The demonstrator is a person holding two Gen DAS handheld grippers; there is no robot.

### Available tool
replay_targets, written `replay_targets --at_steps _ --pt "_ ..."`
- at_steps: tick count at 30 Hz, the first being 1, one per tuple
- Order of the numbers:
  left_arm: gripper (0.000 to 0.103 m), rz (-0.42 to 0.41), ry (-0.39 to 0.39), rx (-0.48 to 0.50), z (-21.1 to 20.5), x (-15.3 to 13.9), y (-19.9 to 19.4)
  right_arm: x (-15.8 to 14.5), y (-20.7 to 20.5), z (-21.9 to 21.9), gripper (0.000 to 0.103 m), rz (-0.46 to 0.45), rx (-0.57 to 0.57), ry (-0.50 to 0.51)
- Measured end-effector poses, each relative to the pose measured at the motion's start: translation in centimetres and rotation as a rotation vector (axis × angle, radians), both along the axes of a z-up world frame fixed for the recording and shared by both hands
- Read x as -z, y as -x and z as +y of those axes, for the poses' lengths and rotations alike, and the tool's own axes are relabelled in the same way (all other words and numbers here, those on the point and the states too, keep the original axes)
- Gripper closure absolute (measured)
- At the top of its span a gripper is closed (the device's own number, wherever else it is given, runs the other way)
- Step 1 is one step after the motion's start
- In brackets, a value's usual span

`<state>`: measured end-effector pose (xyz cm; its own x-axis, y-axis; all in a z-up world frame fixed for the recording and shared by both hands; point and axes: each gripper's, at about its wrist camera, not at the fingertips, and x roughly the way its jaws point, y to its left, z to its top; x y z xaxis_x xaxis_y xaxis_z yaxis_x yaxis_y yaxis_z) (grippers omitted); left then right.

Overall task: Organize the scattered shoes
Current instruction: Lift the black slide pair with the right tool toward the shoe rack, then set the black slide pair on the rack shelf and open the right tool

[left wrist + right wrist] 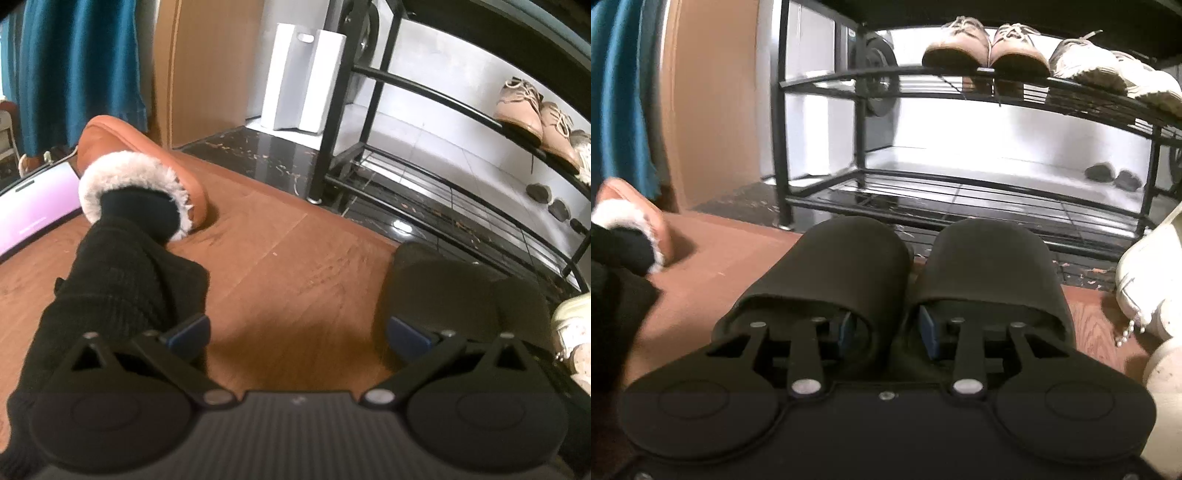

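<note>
Right tongs [888,328], one finger tucked inside each black slipper [916,273], pinch the pair together before the shoe rack [960,79], while left tongs [297,330] hang apart and empty; either slipper could slide off that thin inner-wall grip.

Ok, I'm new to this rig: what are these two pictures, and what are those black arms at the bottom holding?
Each picture comes from a camera on a hand-held two-finger gripper, looking along its fingers. The left view shows the left gripper open over the brown wooden floor, near a person's foot in an orange fur-lined slipper. In the right view, the right gripper has one finger inside each of two plain black slippers, pinching them together. Ahead stands a black metal shoe rack holding beige lace-up shoes.
</note>
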<state>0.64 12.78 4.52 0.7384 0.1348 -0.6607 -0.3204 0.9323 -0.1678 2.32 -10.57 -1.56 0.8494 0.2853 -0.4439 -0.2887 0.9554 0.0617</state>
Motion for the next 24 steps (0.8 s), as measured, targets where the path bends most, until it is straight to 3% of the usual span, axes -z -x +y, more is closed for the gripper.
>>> replay_targets --at_steps 7,13,18,24 --pt "0.001 -0.018 0.008 -0.042 0.5 -0.3 0.6 -5.2 3.6 -2.6 0.065 -0.043 -0.058 -0.073" --pt "0.001 -0.029 0.006 -0.069 0.8 -0.6 1.2 -9.8 5.4 -3.1 0.065 -0.147 -0.115 -0.131" --pt "0.001 -0.055 -0.002 -0.081 1.0 -1.1 1.7 -13.4 5.2 -1.3 0.065 -0.231 -0.178 -0.183" --pt "0.001 -0.070 0.006 -0.085 1.2 -1.3 1.8 -16.8 2.5 2.2 0.065 -0.332 -0.245 -0.167"
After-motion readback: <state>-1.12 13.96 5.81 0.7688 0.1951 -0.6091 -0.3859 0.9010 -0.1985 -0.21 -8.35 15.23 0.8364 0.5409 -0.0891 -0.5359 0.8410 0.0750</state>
